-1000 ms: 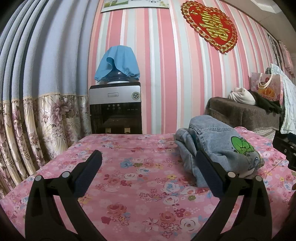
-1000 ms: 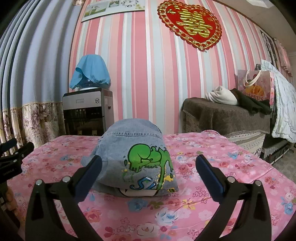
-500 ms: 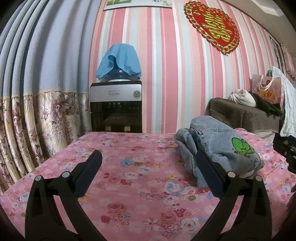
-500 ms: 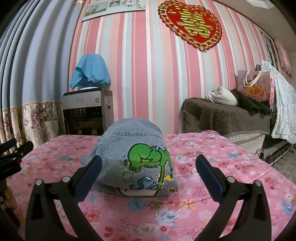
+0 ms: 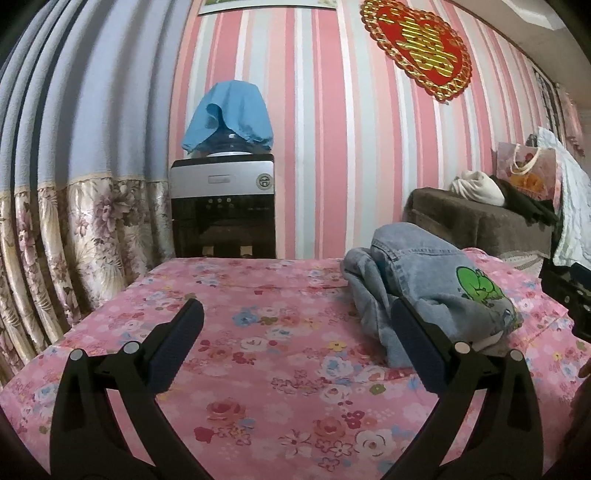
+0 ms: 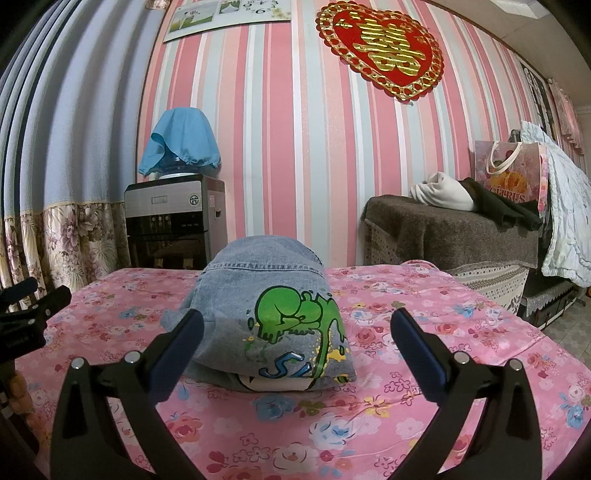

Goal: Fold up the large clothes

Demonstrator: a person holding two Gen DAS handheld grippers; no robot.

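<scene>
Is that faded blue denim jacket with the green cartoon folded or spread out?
Folded: the denim jacket sits as a compact layered bundle on the pink floral cloth.

Ahead of me a water dispenser wears a blue cloth; a red heart ornament hangs on the striped wall.

The denim jacket is lying folded, so its inner layers are staying out of sight, and a finger of the left gripper is covering its near hem at 4 o'clock. The wall poster is being cut off at 12 o'clock (its print is unreadable). The blue cloth is hiding the bottle beneath.
</scene>
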